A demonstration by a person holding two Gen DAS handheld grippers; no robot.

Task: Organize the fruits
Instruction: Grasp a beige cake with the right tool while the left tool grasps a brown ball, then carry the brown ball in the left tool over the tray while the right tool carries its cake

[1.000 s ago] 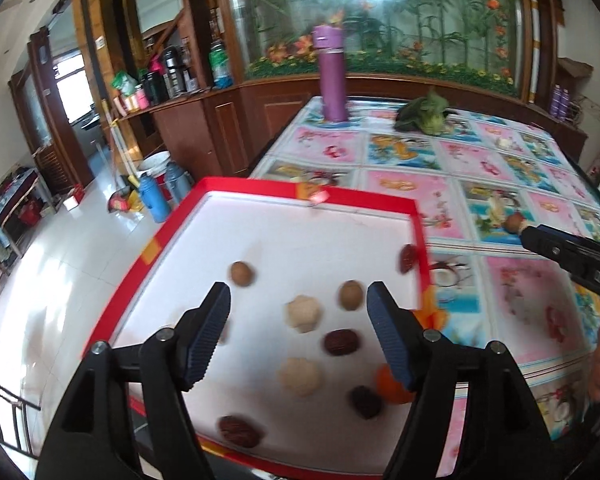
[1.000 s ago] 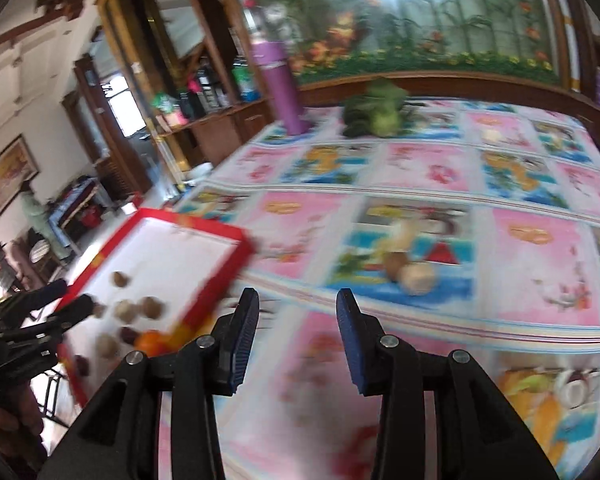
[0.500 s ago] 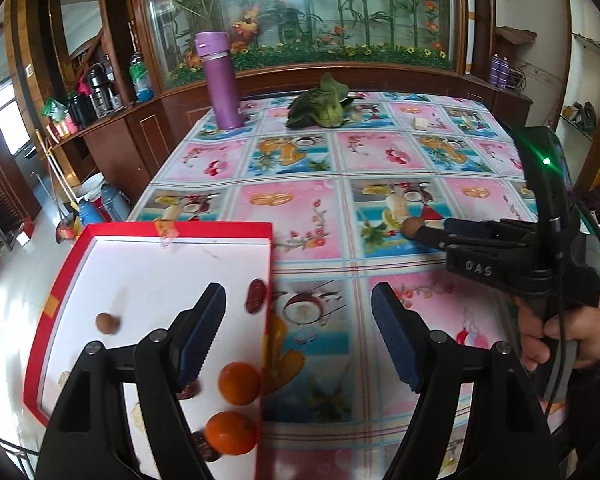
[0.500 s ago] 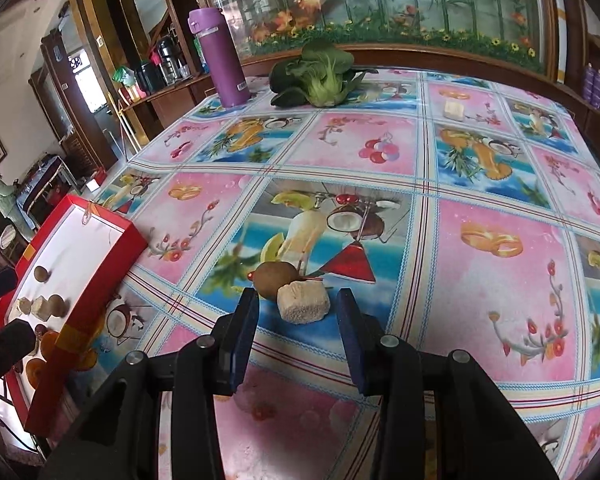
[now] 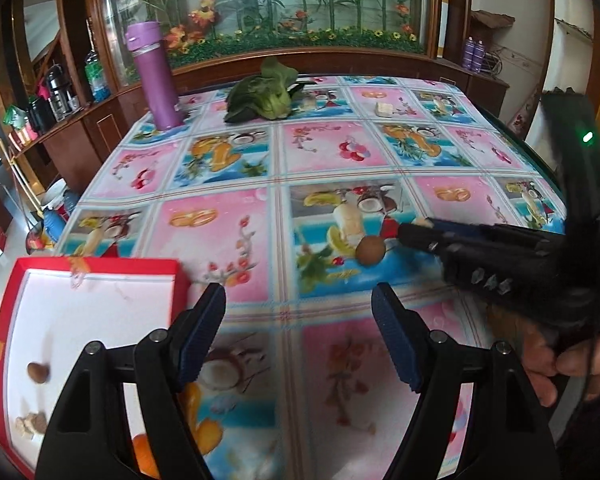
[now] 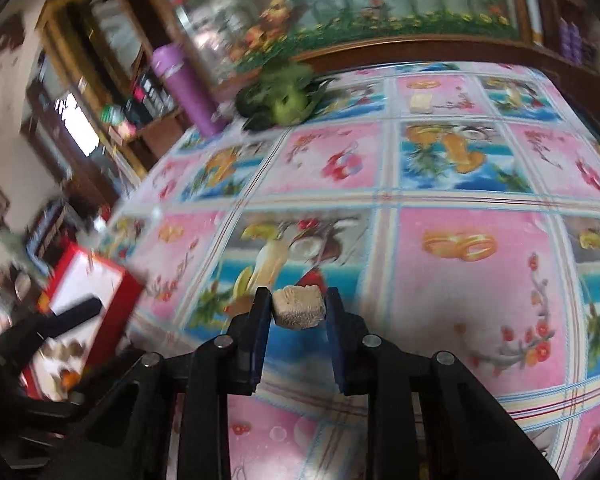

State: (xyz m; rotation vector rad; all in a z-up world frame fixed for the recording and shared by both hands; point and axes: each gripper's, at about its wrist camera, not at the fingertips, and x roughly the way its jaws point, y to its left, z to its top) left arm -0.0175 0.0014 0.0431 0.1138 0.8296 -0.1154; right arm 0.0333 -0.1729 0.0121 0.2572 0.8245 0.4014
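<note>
From my feed, the tray point(image 5: 100, 276) sits at the table's point(image 5: 228, 240) near-left corner with a few fruits inside. The bottle point(image 5: 154, 76) and leafy greens point(image 5: 264, 98) are at the far edge, bottle to the left. A round fruit point(image 5: 371, 251) lies mid-table, just beside my right gripper point(image 6: 298, 310), whose jaws pinch a lumpy piece point(image 6: 298, 312).

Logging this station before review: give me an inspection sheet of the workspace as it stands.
Surface: table under a fruit-print cloth.
Job's things: red tray at the table's left edge with small fruits inside; brown fruit on the cloth; beige chunk held.
Clutter: purple flask, leafy greens, pale block.
Grippers: left claw open, empty; right claw shut on the beige chunk.
Cables: thin black cord by the hand.
Surroundings: glass display case, wooden cabinets, tiled floor.
</note>
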